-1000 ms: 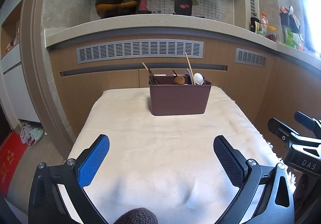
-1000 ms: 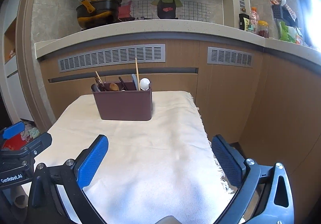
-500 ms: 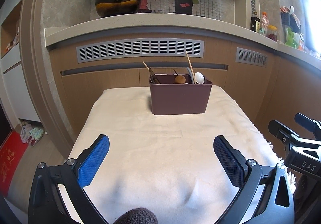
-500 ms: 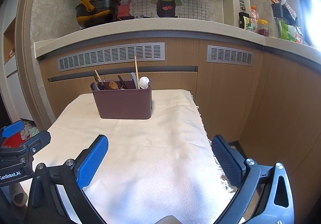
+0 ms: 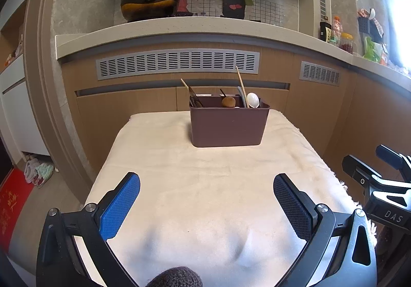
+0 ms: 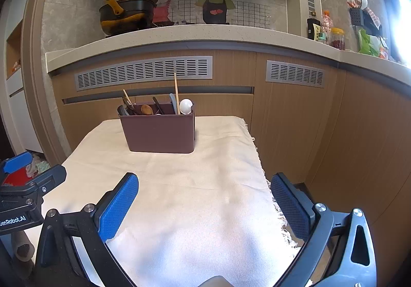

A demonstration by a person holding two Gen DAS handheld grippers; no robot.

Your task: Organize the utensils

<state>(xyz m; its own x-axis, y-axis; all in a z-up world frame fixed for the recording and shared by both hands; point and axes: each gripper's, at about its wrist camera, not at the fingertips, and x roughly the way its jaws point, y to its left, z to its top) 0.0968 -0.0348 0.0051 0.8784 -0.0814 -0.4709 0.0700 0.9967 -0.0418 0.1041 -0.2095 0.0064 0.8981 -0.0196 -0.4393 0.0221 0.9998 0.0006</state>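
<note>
Behind the table: a black-and-yellow pot on the pale counter, cartoon wall art, grey vent grilles, jars, a red mat on the floor.

Utensil box on the cloth
Chopstick and spoon stand in the box's right end; the counter rises behind the box.

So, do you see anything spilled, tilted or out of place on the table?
Nothing stands out. The brown utensil box stands upright on the cream cloth, utensils inside, nothing lying loose on the cloth. Both the left gripper and the right gripper are open and empty.
</note>
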